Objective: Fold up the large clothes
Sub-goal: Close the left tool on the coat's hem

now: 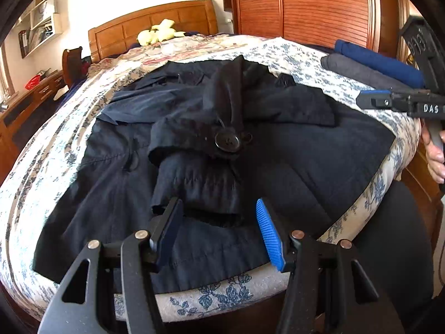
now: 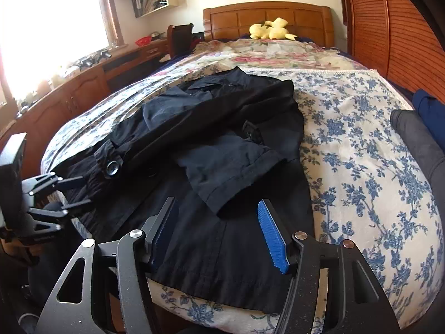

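Left wrist view has the left gripper hovering low over the near edge of the bed, its 2 fingers spread apart with nothing between them, aimed at a folded sleeve cuff of the dark coat. The coat lies spread across the bed's near half on a blue-flowered bedspread, both sleeves laid over its front and a large black button showing at the middle. Right gripper hangs over the coat's hem at the near edge, fingers likewise apart and empty. At the far end a yellow plush toy rests against the wooden headboard. Only the left wrist view shows the person's hand on the right gripper's handle and 2 folded garments at the bed's right edge beside the wooden wardrobe; only the right wrist view shows the bright window and the desk beneath it.
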Tool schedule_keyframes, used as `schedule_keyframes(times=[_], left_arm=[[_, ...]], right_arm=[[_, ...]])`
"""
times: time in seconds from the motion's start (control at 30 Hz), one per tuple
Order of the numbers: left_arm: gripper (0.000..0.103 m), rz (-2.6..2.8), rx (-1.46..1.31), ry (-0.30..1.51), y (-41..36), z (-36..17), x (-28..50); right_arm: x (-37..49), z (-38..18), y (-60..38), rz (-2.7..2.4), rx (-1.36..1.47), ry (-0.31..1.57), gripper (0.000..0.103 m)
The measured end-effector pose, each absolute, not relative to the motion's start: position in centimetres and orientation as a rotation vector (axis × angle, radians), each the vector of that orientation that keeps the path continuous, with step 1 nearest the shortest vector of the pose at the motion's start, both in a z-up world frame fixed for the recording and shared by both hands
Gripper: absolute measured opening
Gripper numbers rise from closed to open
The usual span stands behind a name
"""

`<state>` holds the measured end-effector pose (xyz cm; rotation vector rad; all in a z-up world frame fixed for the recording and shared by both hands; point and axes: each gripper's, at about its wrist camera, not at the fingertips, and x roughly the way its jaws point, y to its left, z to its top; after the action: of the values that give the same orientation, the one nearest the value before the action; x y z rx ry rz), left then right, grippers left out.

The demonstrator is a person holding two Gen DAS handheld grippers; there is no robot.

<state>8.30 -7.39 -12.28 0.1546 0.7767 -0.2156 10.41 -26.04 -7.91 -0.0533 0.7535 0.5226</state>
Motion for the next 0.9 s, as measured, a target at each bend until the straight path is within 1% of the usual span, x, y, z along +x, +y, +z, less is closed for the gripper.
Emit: schedule_keyframes(times=[0.03, 0.07, 0.1, 0.13, 0.17, 0.2, 0.23, 0.33, 0.57, 0.63, 0.8, 0.87, 0.9], left_arm=[[0.053, -0.216, 0.166, 0.776, -7.5, -12.5, 8.4], [0.046, -0.218, 0.177, 0.774, -7.6, -12.6, 8.4], [0.032, -0.221, 0.182, 0.772, -7.6, -12.7, 8.5], [0.022, -0.227, 0.183, 0.769, -7.5, -12.6, 8.5], [0.018, -0.232, 0.181, 0.759, -7.4, -12.4, 8.4], [0.011, -0.236, 0.182, 0.738, -7.3, -11.9, 8.3], [0.008, -0.235, 0.184, 0.721, -7.1, -11.4, 8.2], [0.006, -0.220, 0.163, 0.672, -5.8, -9.5, 8.7], [0.006, -0.075, 0.079, 0.583, 0.9, -5.0, 12.4], [0.009, -0.021, 0.043, 0.591, 2.9, -4.6, 13.6], [0.014, 0.046, -0.002, 0.604, 6.8, -5.1, 14.9], [0.019, 0.045, -0.010, 0.605, 7.6, -5.5, 14.7], [0.023, 0.042, -0.013, 0.608, 7.8, -5.8, 14.4]], right_arm=[[10.4, -8.1, -25.9, 0.525, -0.050, 0.755, 0.061], [10.4, -8.3, -25.8, 0.525, -0.047, 0.757, 0.061], [10.5, -8.4, -25.6, 0.526, -0.046, 0.760, 0.061], [10.7, -8.7, -25.4, 0.527, -0.044, 0.765, 0.061], [10.8, -8.9, -25.2, 0.528, -0.043, 0.770, 0.061], [10.9, -9.1, -25.0, 0.529, -0.042, 0.777, 0.062], [11.0, -9.3, -24.8, 0.530, -0.042, 0.782, 0.062], [11.3, -9.9, -24.1, 0.534, -0.046, 0.796, 0.062], [11.5, -10.2, -22.9, 0.542, -0.051, 0.798, 0.062], [11.7, -10.4, -22.6, 0.537, -0.061, 0.796, 0.062], [12.0, -10.9, -22.5, 0.525, -0.059, 0.806, 0.062], [12.0, -11.1, -22.6, 0.521, -0.056, 0.810, 0.062], [11.9, -11.2, -22.7, 0.519, -0.054, 0.813, 0.062]])
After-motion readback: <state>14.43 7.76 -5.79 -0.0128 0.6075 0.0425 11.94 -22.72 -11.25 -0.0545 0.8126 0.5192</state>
